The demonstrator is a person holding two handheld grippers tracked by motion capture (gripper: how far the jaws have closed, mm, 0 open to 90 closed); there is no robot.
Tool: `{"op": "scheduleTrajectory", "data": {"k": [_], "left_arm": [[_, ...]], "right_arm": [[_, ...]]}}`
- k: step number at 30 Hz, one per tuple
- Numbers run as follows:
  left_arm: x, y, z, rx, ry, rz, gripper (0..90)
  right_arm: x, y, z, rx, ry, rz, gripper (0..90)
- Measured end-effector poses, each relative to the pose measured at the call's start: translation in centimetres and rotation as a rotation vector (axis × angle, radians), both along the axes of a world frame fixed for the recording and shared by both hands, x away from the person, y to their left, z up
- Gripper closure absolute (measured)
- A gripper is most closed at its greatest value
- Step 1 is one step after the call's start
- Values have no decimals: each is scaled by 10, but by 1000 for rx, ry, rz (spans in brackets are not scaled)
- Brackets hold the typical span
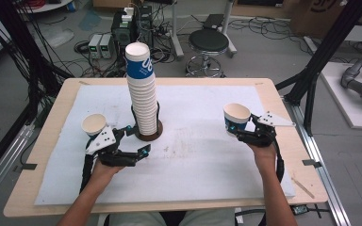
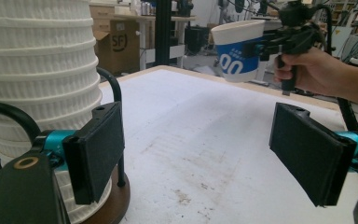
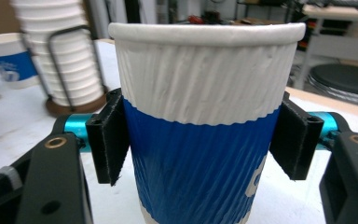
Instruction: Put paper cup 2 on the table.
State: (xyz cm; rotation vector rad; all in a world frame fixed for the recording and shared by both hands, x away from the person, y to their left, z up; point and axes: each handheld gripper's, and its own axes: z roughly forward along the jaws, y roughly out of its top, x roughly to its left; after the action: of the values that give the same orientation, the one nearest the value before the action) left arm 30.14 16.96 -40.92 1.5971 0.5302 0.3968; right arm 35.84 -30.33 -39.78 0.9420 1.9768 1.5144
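Observation:
A tall stack of white ribbed paper cups (image 1: 140,92), topped by a blue-banded one, stands in a black wire holder on a round brown base (image 1: 149,135) at mid-table. My left gripper (image 1: 139,140) is open and empty just left of that base; its pads (image 2: 95,151) stand wide apart beside the stack (image 2: 37,70). A single cup (image 1: 94,124) stands on the mat behind the left hand. My right gripper (image 1: 239,129) is shut on a blue-and-white paper cup (image 3: 200,130), upright and held off the table at the right (image 2: 237,49).
A white mat (image 1: 193,160) covers most of the wooden table (image 1: 56,108). Beyond the far edge are a black stool (image 1: 209,42), grey boxes (image 1: 100,44) and cables on the floor. Black frame posts (image 1: 325,52) rise at the right.

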Motion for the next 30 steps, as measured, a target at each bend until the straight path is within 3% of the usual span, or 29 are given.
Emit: {"op": "scheduleTrajectory", "data": {"k": [5,15,26,30], "left_arm": [[-1,-1,-1,6,1,-1,180],[-2,-1,-3,14,7,-4,180],[-3,-1,-3,14,9,-2,179],[-3,-2,-3,16,11,-6,180]], "right_arm": [[16,2,-14,10,55,-50,305],[34,8,-42,-45,178,-104,297],[31,6,-43,-103,192,-84,269],[24,1,-45,-84,200,-90,246]]}}
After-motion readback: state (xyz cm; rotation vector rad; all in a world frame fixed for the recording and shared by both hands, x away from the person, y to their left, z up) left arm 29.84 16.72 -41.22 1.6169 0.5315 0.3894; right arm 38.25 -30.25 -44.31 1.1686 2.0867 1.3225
